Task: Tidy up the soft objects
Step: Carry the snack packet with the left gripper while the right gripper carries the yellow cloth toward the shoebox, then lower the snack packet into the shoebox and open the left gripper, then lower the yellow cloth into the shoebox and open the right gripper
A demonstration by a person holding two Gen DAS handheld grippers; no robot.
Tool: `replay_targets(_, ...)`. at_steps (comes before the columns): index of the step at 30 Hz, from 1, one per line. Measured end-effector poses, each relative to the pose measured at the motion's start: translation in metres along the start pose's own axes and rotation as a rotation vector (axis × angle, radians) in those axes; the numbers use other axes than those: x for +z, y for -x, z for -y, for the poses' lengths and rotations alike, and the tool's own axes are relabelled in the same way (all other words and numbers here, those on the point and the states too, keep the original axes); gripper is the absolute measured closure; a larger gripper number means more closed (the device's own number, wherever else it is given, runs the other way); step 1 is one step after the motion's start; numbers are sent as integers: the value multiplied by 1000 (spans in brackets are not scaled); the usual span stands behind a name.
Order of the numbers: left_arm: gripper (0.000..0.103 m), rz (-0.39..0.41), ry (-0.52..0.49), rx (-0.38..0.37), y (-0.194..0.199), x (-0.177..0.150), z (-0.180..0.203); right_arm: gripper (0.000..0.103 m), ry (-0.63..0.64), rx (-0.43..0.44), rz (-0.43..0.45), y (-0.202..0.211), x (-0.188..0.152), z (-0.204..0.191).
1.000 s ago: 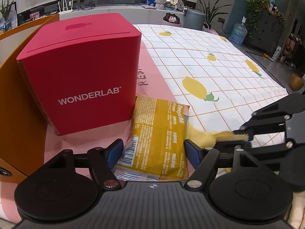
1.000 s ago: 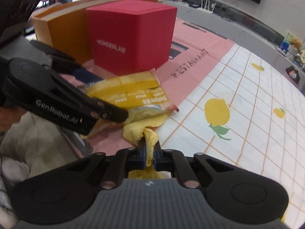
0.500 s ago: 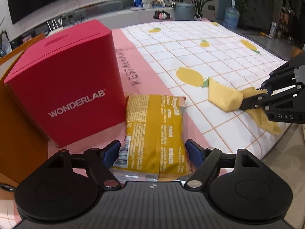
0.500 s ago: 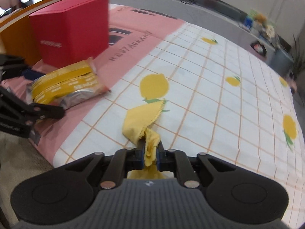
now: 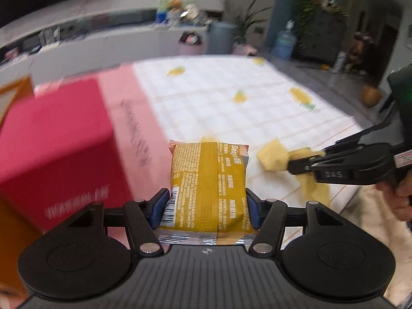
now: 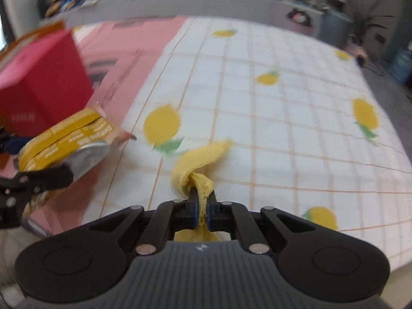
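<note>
- Your left gripper [image 5: 208, 209] has the yellow snack packet [image 5: 208, 180] between its blue pads [image 5: 161, 209], and the jaws are closing on it right now; the pads sit against both long sides of the packet.
- That packet juts forward from the jaws, just to the right of the red box [image 5: 56, 149], its far end out over the pink strip of the tablecloth [image 5: 231, 97].
- From the right wrist view, the packet [image 6: 69, 139] looks lifted and tilted, silver underside showing, just in front of the red box [image 6: 38, 85].
- Your right gripper [image 6: 202, 212] is clamped tight on the yellow cloth [image 6: 198, 159]: jaws all but together, fabric pinched between them.
- The cloth bunches up ahead of the fingertips and trails out over the lemon-print tablecloth [image 6: 283, 118], well to the right of the red box; a fold also hangs below the jaws.
- In the left wrist view, your right gripper [image 5: 292, 164] comes in from the right edge, the cloth [image 5: 274, 158] dangling at its tip just beside the packet, on the side away from the red box.
- An orange box [image 5: 13, 95] stands behind the red box, on its left.
- Both views are motion-blurred, so the red box's lettering is unreadable.
</note>
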State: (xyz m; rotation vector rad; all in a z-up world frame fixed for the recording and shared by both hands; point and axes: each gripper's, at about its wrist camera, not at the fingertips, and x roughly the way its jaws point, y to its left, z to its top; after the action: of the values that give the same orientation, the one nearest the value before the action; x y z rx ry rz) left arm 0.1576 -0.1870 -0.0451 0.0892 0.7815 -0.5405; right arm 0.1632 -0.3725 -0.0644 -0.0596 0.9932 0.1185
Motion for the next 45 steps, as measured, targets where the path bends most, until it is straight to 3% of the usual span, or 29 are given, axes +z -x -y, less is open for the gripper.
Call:
replay_targets(6,34,122,-36,-35,43,44,-17,100,-126,-55,128,47,28,1)
replay_targets(9,34,172,-34,6,72,66,-40,100,-116,-62,229,74,54,-20)
replay_targets(15,34,257,3,165,130,74,-116,100,22,14,464,111,118,-118)
replay_targets(18,34,236,74,233,142,63,-160,100,47,64,559,113,142,-173)
replay_targets(21,34,207,139,281,144,47,-195,100,85,135,525,99,163,-227)
replay_targets(27,34,150,223,316,120,32,-240,100,231,219,449,65,170,-314)
replay_targets(32,37,111,290,321,118,13,-266,100,317,172,354,24,176,-352)
replay_targets(33,48,95,302,327,118,10,-269,100,325,163,320,14,179,-355)
replay_targets(34,70,82,303,337,117,8,-272,100,331,148,291,5,181,-360)
replay_targets(35,74,66,297,360,116,9,-273,100,344,131,273,-1,181,-365)
replay_targets(36,69,64,291,382,118,9,-271,100,374,115,251,-7,181,-372)
replay_targets(37,56,72,285,398,120,9,-269,100,405,90,241,-12,178,-378)
replay_targets(41,47,106,280,452,134,10,-268,100,458,-6,193,-30,173,-385)
replay_targets(45,25,114,274,500,139,11,-268,100,421,-30,180,-39,176,-383)
